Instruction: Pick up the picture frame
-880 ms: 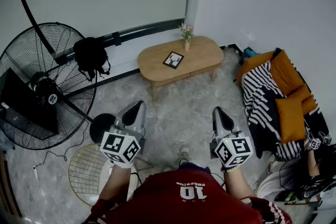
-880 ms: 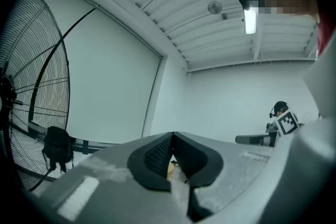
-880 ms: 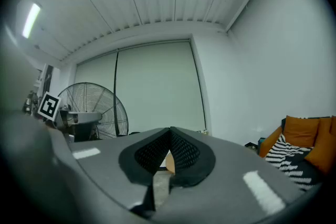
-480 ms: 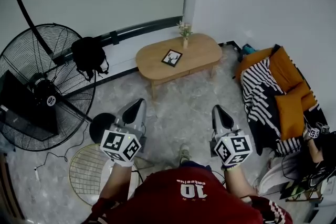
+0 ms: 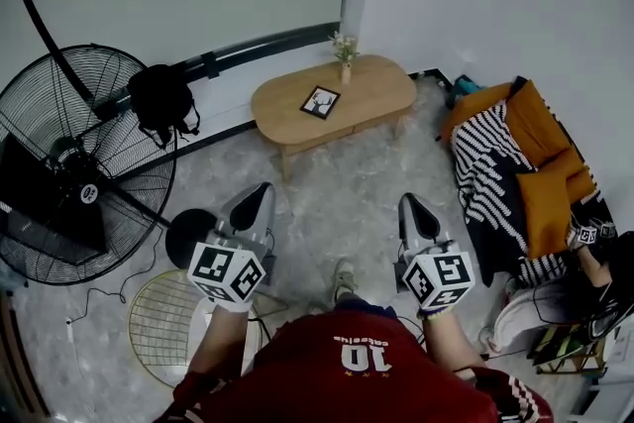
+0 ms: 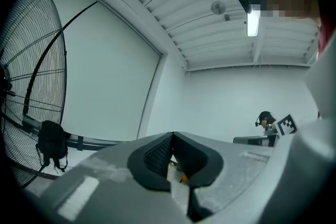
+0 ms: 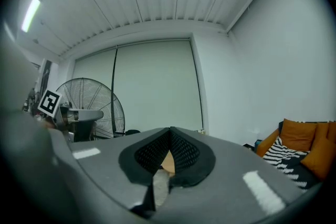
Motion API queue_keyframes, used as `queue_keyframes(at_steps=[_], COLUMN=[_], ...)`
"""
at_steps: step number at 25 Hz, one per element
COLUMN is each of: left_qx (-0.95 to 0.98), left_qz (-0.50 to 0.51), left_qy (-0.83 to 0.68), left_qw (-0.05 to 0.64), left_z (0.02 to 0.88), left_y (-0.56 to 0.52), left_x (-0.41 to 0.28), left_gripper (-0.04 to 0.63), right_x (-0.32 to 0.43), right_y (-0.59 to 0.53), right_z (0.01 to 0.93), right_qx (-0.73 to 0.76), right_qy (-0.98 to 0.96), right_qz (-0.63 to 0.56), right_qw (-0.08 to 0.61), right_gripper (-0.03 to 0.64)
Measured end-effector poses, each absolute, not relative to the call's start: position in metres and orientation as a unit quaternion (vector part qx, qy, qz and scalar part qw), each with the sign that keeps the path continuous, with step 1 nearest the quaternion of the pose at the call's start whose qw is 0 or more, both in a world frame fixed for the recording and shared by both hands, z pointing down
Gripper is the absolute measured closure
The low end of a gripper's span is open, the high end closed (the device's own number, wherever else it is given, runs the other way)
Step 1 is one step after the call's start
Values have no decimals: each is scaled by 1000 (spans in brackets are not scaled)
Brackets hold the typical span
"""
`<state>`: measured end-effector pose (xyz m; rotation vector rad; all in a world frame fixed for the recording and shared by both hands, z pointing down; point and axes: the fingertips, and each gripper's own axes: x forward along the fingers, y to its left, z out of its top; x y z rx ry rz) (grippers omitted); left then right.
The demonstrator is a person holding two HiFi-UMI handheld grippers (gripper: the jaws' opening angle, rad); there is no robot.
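Observation:
A small black picture frame (image 5: 320, 102) with a white picture lies flat on the oval wooden coffee table (image 5: 371, 96) far ahead in the head view. Both grippers are held level near my body, well short of the table. My left gripper (image 5: 260, 196) is shut with nothing in it; in the left gripper view its pads (image 6: 172, 152) meet at the tip. My right gripper (image 5: 409, 204) is shut and empty too, and its pads (image 7: 169, 148) touch. The table's wood shows through the slit below the right gripper's jaws.
A little vase of flowers (image 5: 343, 54) stands at the table's back edge. A big black floor fan (image 5: 84, 168) and a black bag (image 5: 161, 100) stand at left, a wire grille (image 5: 163, 324) on the floor near my left hand. A sofa with orange and striped cushions (image 5: 520, 168) fills the right, and another person (image 5: 594, 258) sits beside it.
The view has shifted slightly: table and frame sit a little further left and higher in the picture. Both grippers stay shut in about the same place.

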<state>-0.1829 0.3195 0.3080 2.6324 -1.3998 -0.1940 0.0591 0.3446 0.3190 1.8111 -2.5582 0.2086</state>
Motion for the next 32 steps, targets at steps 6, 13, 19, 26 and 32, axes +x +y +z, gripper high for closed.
queue_keyframes(at_steps=[6, 13, 19, 26, 32], left_qx=[876, 864, 866, 865, 861], left_qz=[-57, -55, -52, -37, -18], left_qy=[-471, -491, -489, -494, -502], left_qw=[85, 95, 92, 82, 72], left_z=[314, 324, 319, 316, 310], left_y=[301, 259, 195, 128, 86], left_x=[-168, -175, -151, -107, -82], left_gripper=[592, 592, 592, 592, 592], right_x=[73, 68, 90, 133, 154], right_y=[321, 264, 199, 129, 81], right_z=[325, 334, 329, 338, 342], right_qx=[569, 549, 539, 531, 516], right_qy=[-819, -832, -838, -842, -850], right_qz=[79, 84, 80, 92, 107], right_qw=[0, 4, 10, 5, -7], right_gripper=[629, 629, 629, 629, 630])
